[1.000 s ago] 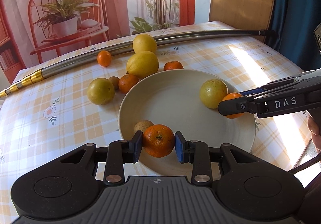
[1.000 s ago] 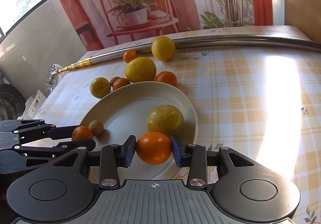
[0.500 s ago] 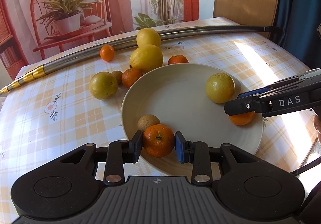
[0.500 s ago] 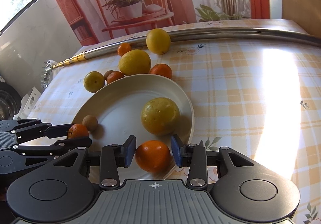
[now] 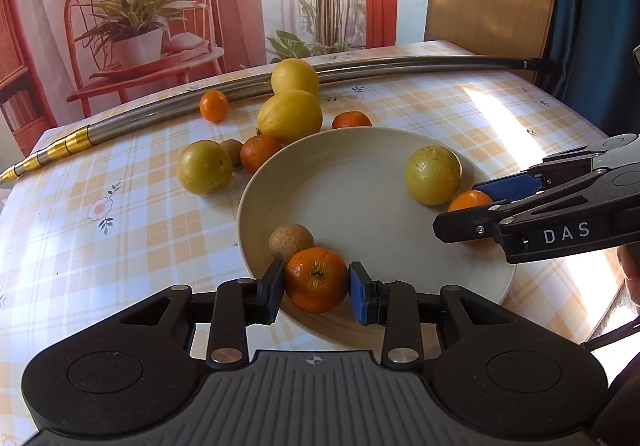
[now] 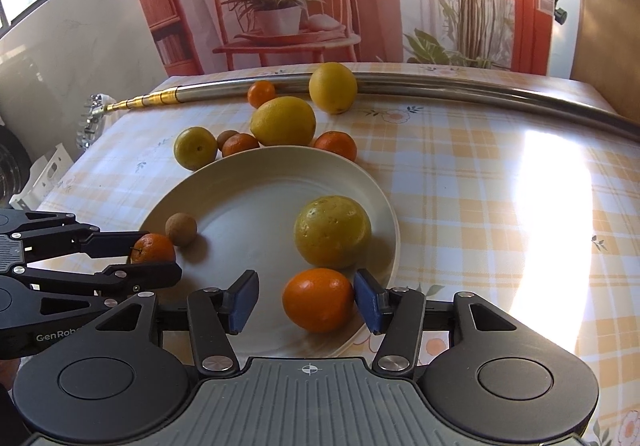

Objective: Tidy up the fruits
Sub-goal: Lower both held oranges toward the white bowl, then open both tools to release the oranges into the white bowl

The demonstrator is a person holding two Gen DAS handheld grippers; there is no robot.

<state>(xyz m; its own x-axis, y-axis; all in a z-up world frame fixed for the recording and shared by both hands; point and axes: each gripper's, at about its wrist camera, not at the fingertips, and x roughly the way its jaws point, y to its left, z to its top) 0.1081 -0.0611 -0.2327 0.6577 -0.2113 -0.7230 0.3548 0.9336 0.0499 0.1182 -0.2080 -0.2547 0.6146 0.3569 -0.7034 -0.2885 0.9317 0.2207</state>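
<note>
Right hand-held gripper (image 6: 306,300) widened, releasing orange (image 6: 318,298) onto plate (image 6: 256,182); left hand-held gripper (image 5: 316,284) grips mandarin (image 5: 316,278).

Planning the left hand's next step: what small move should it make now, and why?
Probably open the left tool: its fingers still pinch the tangerine, which already sits over the plate beside a small brown fruit. The right tool has already opened around its orange.
</note>
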